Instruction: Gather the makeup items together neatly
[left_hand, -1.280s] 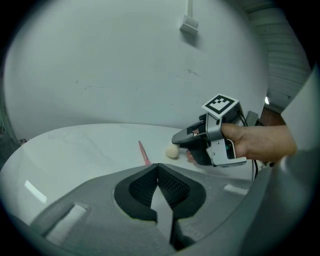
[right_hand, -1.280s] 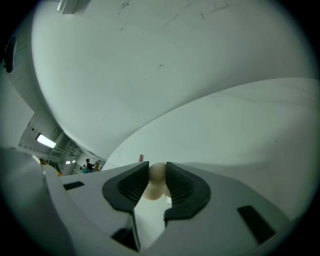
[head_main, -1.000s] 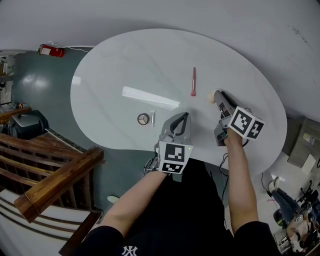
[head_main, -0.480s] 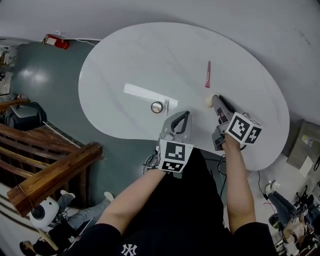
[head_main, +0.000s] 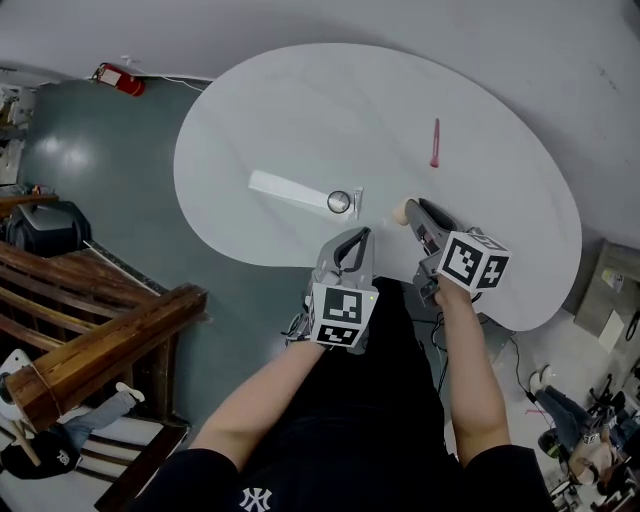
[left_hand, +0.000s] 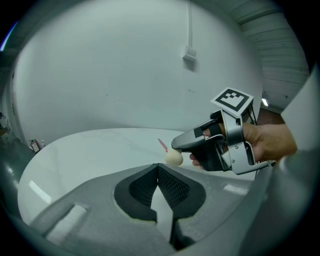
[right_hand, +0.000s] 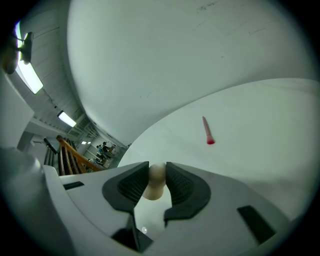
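At the left of the white tabletop (head_main: 500, 230), as the head view shows it, a small round compact (head_main: 340, 201) and a short tube (head_main: 358, 203) lie just beside each other, next to a pale bright streak that may only be glare. The left gripper (head_main: 357, 238) hangs just on the near side of this pair, its jaws pressed fully together with nothing between them. Its own view shows neither item, only the meeting pads (left_hand: 164, 184). To the right, the right gripper (head_main: 408, 210) has its jaws closed on a beige makeup sponge (head_main: 399, 213), which stands between the pads in its own view. The sponge is held near the tube, a little to its right. The coming move probably turns on that short gap, since the sponge has only to travel left to join the pair. Whether it is clear of the tabletop cannot be told. Farther right and well apart lies a pink brush (head_main: 435, 143). Its long axis points almost straight away from the person, with the thicker head end nearer. The right gripper is the closer one to the brush. The brush's bristles are too small to make out.
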